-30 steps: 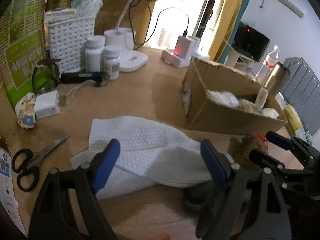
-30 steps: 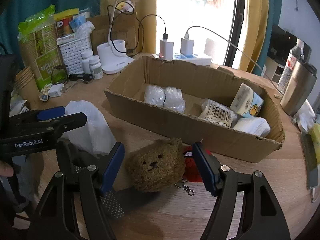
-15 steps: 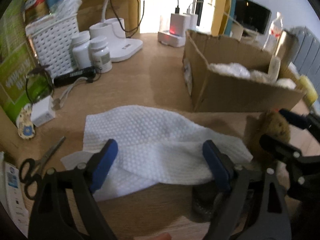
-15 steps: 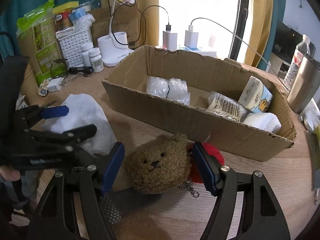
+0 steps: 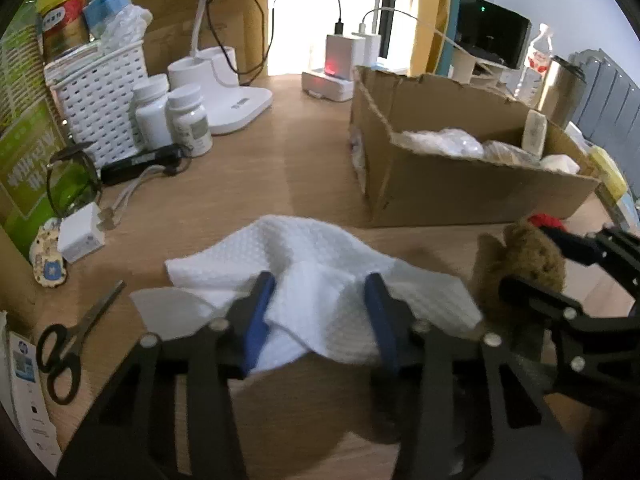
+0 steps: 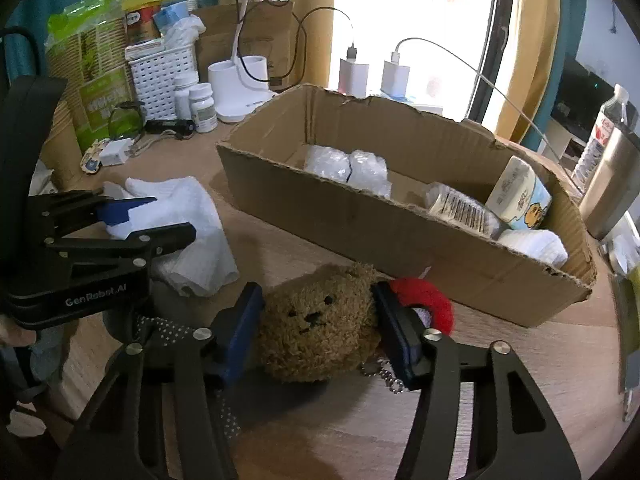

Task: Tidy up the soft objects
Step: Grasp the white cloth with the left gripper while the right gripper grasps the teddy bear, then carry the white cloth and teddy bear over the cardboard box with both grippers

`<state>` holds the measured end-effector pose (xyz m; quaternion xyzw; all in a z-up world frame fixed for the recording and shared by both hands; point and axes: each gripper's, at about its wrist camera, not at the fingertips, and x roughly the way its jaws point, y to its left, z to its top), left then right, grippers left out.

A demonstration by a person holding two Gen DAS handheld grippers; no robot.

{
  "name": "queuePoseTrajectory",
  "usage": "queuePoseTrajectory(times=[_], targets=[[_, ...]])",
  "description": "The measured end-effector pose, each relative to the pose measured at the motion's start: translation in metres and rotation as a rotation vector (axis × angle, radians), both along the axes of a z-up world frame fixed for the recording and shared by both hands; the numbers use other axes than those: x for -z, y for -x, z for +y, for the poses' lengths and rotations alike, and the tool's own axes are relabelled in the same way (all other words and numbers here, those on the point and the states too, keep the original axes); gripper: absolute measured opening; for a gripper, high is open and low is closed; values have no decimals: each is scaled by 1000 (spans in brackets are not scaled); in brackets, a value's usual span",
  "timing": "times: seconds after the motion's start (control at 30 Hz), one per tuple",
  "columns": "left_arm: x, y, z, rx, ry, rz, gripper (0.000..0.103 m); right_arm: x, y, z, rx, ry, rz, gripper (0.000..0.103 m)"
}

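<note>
A white dimpled cloth [image 5: 320, 264] lies bunched on the wooden desk. My left gripper [image 5: 320, 282] is closing on it, and a raised fold is pinched between the blue pads [image 5: 260, 312]. The right wrist view shows the same cloth [image 6: 192, 216] and left gripper [image 6: 172, 216] at the left. A brown plush bear [image 6: 316, 320] with a red ring [image 6: 428, 300] and a ball chain sits in front of the cardboard box [image 6: 360, 224]. My right gripper [image 6: 316, 288] is closing on the bear, and both pads touch its sides. The bear [image 5: 524, 256] appears at the right of the left wrist view.
The box holds bubble wrap [image 6: 348, 164], tissue packs [image 6: 520, 196] and a white towel [image 6: 536, 244]. Scissors [image 5: 68, 344], a charger [image 5: 80, 232], pill bottles [image 5: 188, 120] and a white basket [image 5: 100, 92] stand on the left. A steel tumbler [image 6: 612, 184] is at the far right.
Both grippers' jaws have narrowed. The left pads have drawn the cloth up into a fold between them. The right pads have come in against the bear's sides.
</note>
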<state>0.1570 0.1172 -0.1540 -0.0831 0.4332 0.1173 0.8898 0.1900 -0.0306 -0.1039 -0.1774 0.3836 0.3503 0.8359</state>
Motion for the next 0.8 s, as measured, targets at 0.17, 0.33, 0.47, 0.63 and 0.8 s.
queuePoseTrajectory(times=[0.17,0.33,0.47,0.63,0.8], targets=[[-4,7,-7,24,37,-17,22,-1,1,-3,-6,0,-1,52],[-15,9,-14,49,36,-49,17,-8,4,-8,-11,-16,-14,51],[-26,9,-19,71,27,-71,16,-18,7,-14,-11,-39,-35,51],[-42,11,-27,88,21,-107,13,-30,9,-23,-4,-67,-59,51],[-59,12,-36,114,9,-145,11,-41,12,-33,8,-92,-87,51]])
